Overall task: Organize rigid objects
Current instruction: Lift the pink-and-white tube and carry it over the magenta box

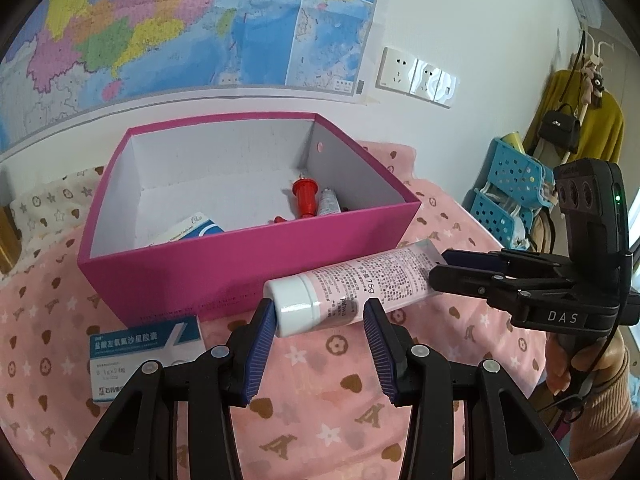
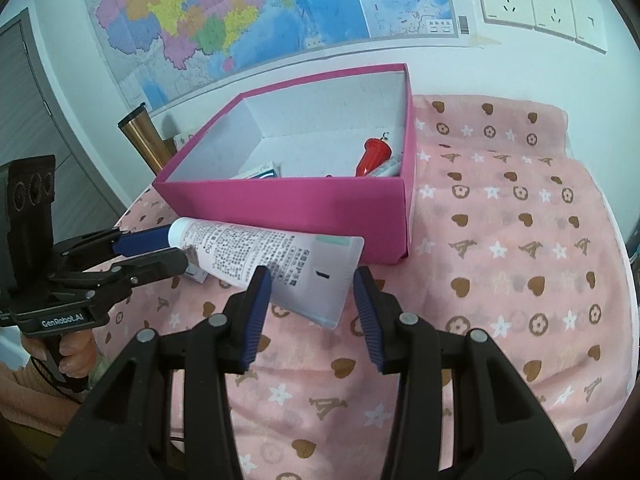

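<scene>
A pink-and-white cream tube (image 1: 360, 280) with a white cap hangs level just in front of the pink box (image 1: 240, 256), a little above the cloth. My left gripper (image 1: 320, 316) is shut on the cap end. The right gripper (image 2: 310, 292) is shut on the flat crimped end of the tube (image 2: 256, 252). Each gripper shows in the other's view: the right gripper (image 1: 438, 268) at the right, the left gripper (image 2: 168, 250) at the left. Inside the box lie a red plastic piece (image 1: 306, 196), a small tube (image 1: 328, 202) and a blue-white carton (image 1: 192, 228).
A blue-white medicine carton (image 1: 144, 356) lies on the pink patterned cloth (image 2: 500, 240) left of my left fingers. Blue perforated baskets (image 1: 508, 192) stand at the far right. A metal cylinder (image 2: 146, 140) stands behind the box (image 2: 280, 204). The wall with a map is close behind.
</scene>
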